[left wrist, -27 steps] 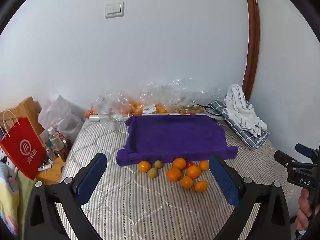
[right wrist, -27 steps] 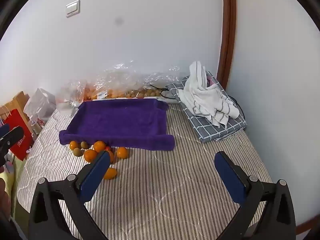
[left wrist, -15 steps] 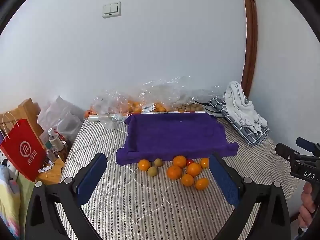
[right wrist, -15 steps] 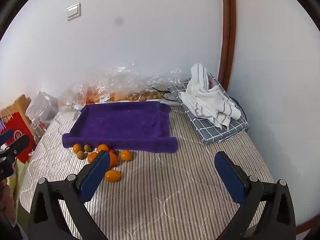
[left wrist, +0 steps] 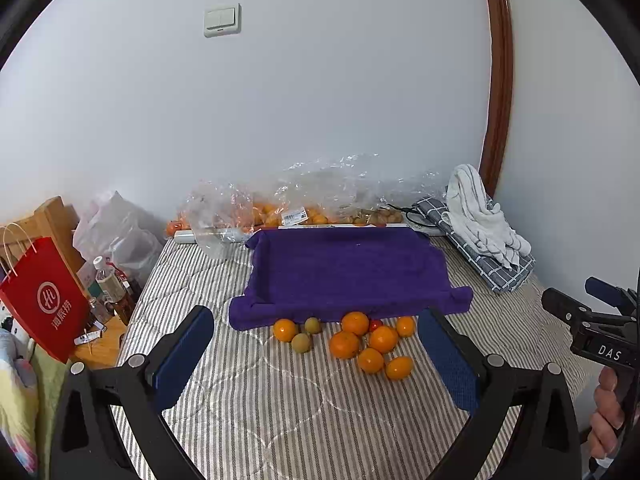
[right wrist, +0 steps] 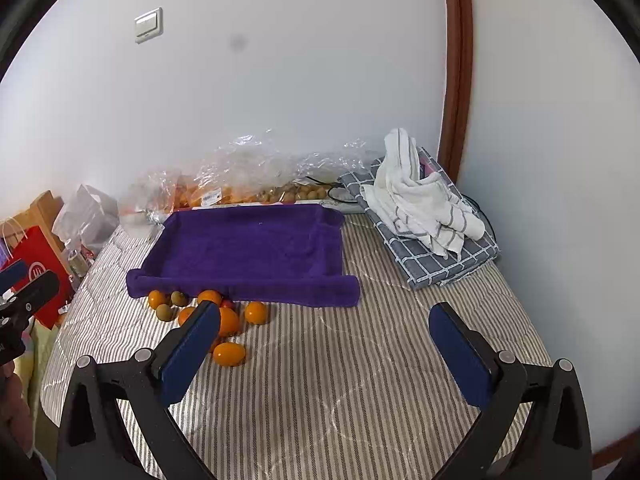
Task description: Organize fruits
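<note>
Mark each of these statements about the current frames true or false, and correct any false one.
1. The purple towel tray holds several oranges. False: it holds no fruit; the loose fruit lies on the striped bedcover in front of it.
2. Both claws are open and hold nothing. True: the left claw and the right claw stand wide apart with nothing between their pads.
3. A white striped towel lies on a folded grey checked cloth. True.
4. The red paper bag stands on the purple towel tray. False: it stands off the bed's left side.
</note>
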Demonstrator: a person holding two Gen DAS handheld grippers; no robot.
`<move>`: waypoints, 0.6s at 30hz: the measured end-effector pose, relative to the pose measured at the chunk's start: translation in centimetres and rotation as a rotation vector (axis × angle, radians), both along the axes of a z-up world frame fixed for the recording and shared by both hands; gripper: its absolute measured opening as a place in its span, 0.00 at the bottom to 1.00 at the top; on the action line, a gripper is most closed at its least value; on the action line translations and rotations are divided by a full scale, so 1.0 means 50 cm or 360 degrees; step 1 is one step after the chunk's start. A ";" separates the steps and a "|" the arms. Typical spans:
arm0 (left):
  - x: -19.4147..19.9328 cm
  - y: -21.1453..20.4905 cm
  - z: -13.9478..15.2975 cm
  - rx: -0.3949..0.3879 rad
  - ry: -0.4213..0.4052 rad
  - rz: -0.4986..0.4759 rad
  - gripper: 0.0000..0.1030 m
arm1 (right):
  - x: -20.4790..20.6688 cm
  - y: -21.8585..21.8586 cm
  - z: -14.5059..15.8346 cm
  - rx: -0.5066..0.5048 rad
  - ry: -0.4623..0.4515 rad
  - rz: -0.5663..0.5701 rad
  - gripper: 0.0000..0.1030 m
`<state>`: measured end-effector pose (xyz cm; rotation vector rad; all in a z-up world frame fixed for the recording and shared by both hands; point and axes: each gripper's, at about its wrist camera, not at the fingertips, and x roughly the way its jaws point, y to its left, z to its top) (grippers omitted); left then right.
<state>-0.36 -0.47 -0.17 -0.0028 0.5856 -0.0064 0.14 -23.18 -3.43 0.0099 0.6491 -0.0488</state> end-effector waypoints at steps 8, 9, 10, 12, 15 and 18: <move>-0.003 0.003 -0.003 -0.0007 0.0003 0.0024 1.00 | 0.000 0.009 -0.001 0.0004 -0.0009 0.0008 0.99; -0.003 0.008 -0.002 -0.0015 0.0003 0.0025 1.00 | -0.002 0.009 -0.001 0.0005 -0.0010 0.0010 0.99; -0.003 0.010 0.000 -0.0022 0.0002 0.0024 1.00 | -0.002 0.010 -0.001 0.0002 -0.0012 0.0012 0.99; -0.004 0.011 0.001 -0.0016 0.0001 0.0024 1.00 | -0.004 0.012 -0.001 -0.0005 -0.0022 0.0015 0.99; -0.003 0.012 0.003 -0.0016 0.0005 0.0025 1.00 | -0.005 0.011 -0.003 -0.0001 -0.0026 0.0014 0.99; -0.001 0.014 0.008 -0.0024 0.0006 0.0024 1.00 | -0.006 0.013 -0.003 0.0005 -0.0026 0.0014 0.99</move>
